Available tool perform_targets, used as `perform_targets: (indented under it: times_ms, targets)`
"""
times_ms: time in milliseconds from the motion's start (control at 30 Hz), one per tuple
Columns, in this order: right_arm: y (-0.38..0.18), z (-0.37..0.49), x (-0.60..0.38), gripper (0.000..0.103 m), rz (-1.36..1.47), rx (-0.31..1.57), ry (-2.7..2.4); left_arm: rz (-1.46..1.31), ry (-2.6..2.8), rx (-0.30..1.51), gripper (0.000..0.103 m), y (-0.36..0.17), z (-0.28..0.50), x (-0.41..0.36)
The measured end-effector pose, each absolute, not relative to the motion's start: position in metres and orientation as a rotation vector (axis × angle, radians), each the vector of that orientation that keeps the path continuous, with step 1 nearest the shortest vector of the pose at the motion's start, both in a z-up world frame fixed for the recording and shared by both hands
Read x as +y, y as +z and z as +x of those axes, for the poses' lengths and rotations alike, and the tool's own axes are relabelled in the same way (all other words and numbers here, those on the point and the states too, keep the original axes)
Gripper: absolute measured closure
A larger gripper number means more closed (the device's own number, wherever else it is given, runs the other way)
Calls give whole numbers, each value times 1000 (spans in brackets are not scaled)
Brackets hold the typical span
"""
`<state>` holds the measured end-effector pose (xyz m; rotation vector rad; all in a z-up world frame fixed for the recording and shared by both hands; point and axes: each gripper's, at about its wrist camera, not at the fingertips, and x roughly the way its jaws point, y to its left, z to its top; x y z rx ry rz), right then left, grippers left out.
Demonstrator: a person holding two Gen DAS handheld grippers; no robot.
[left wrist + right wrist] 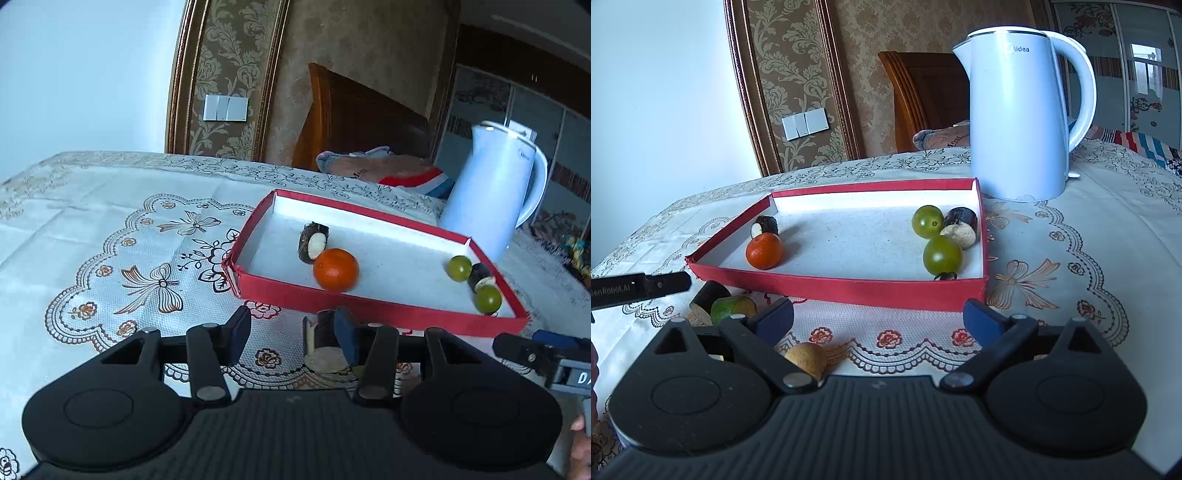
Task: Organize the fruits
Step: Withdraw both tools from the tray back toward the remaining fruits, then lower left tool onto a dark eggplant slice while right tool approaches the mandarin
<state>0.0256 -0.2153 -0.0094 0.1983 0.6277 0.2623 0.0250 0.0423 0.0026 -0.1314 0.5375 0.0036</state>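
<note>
Five pieces of fruit already lie in the red tray: an orange tomato and a dark cut piece near its left edge, and two green tomatoes with another dark cut piece in its right corner, apparently sorted into two clusters. Several more wait on the tabletop just outside the tray's near edge. The left gripper hovers there with jaws partly spread and nothing pinched; a dark cut chunk sits just past its right finger. The right gripper has jaws spread wide, empty. Only the right wrist view shows a lime-green piece and a tan round fruit; a white kettle stands behind the tray.
</note>
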Motion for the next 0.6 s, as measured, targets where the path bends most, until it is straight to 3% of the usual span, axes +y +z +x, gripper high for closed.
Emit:
perform_targets:
  times_ms: [233,367,533,600]
  targets:
    - [-11,26,-214,4,196,638,260,-7,75,512,48,-1,29,26]
    - [-9,25,-216,4,205,627,252,32,306,508,49,-2,31,44]
    - [-9,26,-221,3,231,626,258,-220,110,507,50,14,17,72]
    - [-10,28,-221,3,242,640,269,-202,25,537,50,15,20,58]
